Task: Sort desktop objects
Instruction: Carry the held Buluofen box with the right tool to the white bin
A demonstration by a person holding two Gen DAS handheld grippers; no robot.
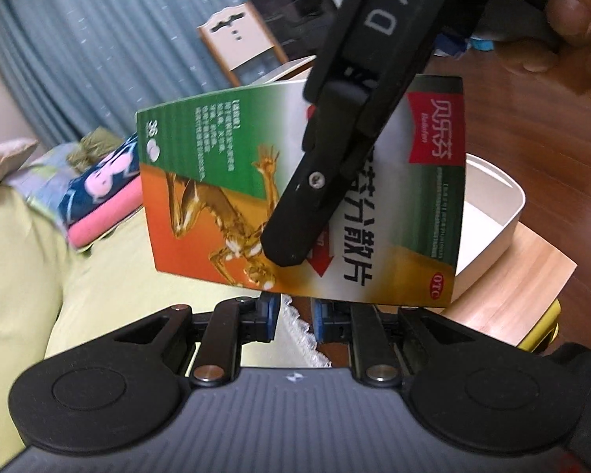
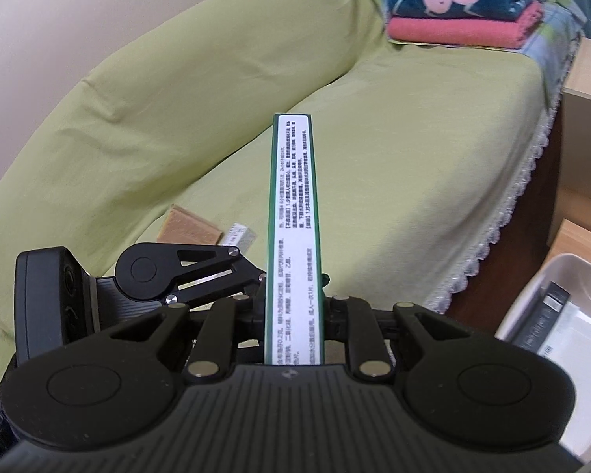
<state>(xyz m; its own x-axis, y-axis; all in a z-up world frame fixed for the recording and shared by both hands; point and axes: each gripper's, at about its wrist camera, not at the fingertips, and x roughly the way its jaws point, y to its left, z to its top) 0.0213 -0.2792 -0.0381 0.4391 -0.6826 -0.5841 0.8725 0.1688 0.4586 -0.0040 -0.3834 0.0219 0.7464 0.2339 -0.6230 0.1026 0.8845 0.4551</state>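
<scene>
Right gripper [image 2: 294,307] pinches the box [image 2: 293,213] edge-on, held in air over the green sofa [image 2: 394,165]. In left view the box [image 1: 413,205] fills centre, its lower edge just above the left gripper [image 1: 295,315]; those jaws stand spread, touching nothing as far as I can tell. White tray [image 1: 496,205] at 3 o'clock behind box. Folded towels [image 2: 465,12] at 1 o'clock.

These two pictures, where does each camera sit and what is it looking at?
Left wrist: on the left tongs, open, facing the medicine box's printed face, with the right tongs and a hand above.
Right wrist: on the right tongs, looking along the box's narrow edge; the left tongs show low on the left.
Shared: the box, green bedcover, folded towels.
</scene>
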